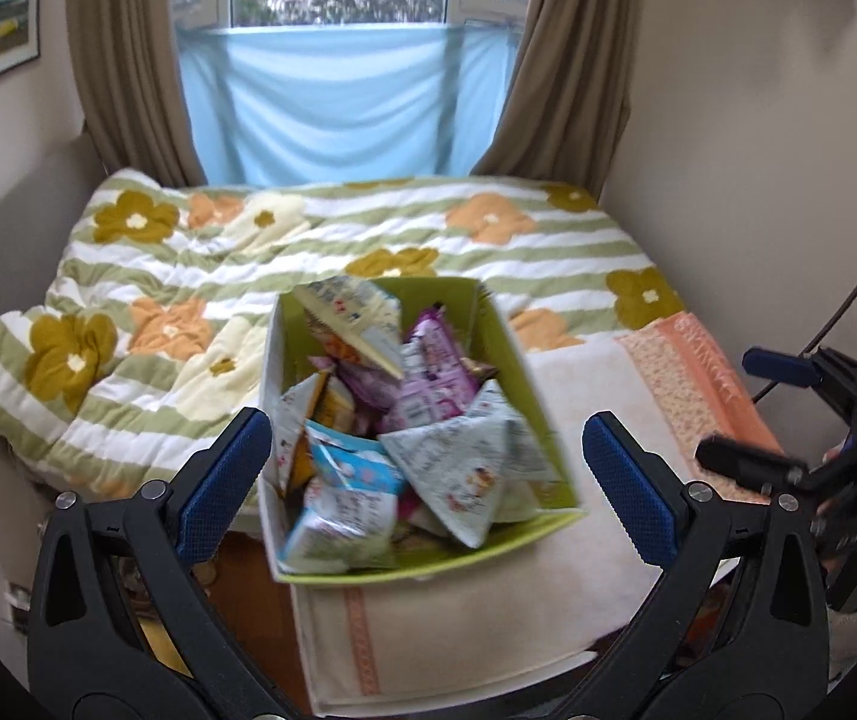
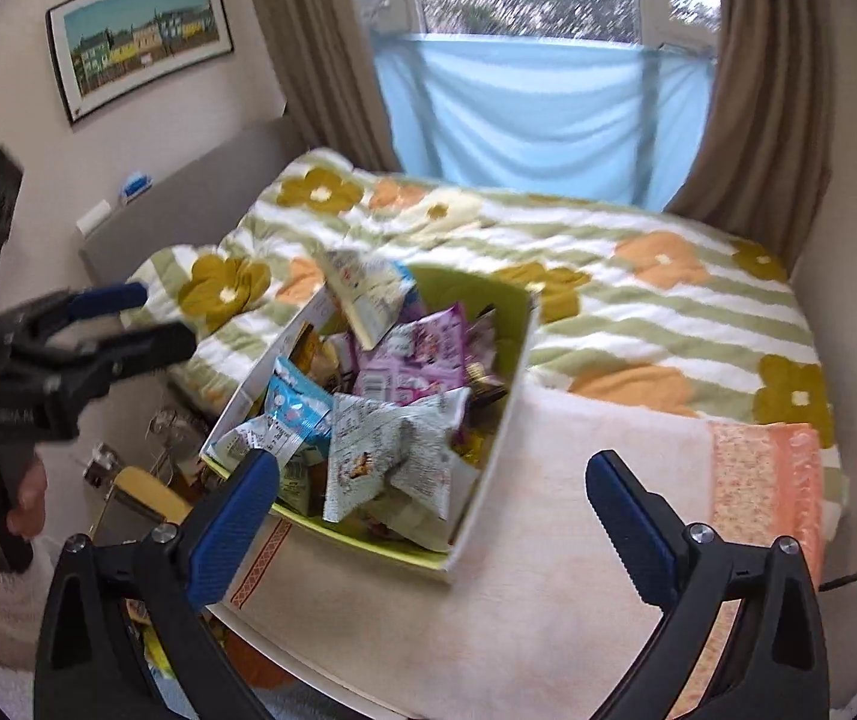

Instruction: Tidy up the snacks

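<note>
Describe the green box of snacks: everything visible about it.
The green box is an open-topped rectangular carton, apparently cardboard, lime green inside with pale outer walls. It sits upright on a cream towel laid over a small table beside the bed, one corner near the table's edge. It is heaped with crumpled snack packets in white, blue, purple and orange; one tall white packet sticks up above the far rim. Neither tool touches it.

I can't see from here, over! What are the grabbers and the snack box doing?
Left gripper open, empty. Right gripper open, empty. Snack box full, on towel. Nothing blocking.
</note>
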{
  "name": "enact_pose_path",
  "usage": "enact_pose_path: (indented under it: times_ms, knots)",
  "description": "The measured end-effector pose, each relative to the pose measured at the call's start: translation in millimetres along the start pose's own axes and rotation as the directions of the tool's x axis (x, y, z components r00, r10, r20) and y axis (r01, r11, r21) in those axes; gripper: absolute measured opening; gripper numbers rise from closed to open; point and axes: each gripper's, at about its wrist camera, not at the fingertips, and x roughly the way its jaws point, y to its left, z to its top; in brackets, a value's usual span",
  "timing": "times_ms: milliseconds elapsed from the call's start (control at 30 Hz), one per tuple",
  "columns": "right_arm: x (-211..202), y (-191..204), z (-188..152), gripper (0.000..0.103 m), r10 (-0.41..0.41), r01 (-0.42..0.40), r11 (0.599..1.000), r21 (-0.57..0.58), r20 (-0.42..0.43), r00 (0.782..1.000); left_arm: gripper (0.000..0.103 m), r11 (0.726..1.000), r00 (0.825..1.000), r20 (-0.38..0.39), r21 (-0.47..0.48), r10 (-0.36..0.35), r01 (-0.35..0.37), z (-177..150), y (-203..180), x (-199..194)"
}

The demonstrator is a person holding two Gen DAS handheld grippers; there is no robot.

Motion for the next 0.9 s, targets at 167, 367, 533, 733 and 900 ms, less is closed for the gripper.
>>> enact_pose_path:
  times_ms: [167, 367, 533, 733, 900]
  knots:
    - [-71, -12, -24, 0.102, -0.118, 0.117, 0.993, 0.015, 0.111, 0.987, 0.103, 0.999, 0.994, 0.096, -0.014, 0.044, -0.043, -34, -47, -53]
    - [-115, -20, -61, 0.102, -0.217, 0.206, 0.975, 0.085, 0.162, 0.963, 0.103, 0.993, 0.979, 0.17, -0.029, 0.116, -0.112, -76, -85, -97]
    - [-129, -21, -88, 0.102, -0.27, 0.255, 0.961, 0.112, 0.158, 0.95, 0.103, 0.986, 0.969, 0.184, -0.021, 0.166, -0.165, -99, -105, -110]
    - [-146, -18, -107, 0.102, -0.314, 0.293, 0.947, 0.132, 0.19, 0.93, 0.103, 0.986, 0.971, 0.17, -0.036, 0.167, -0.164, -111, -111, -112]
    - [-156, -17, -113, 0.102, -0.327, 0.304, 0.943, 0.137, 0.204, 0.923, 0.103, 0.986, 0.969, 0.183, -0.04, 0.167, -0.162, -110, -114, -115]
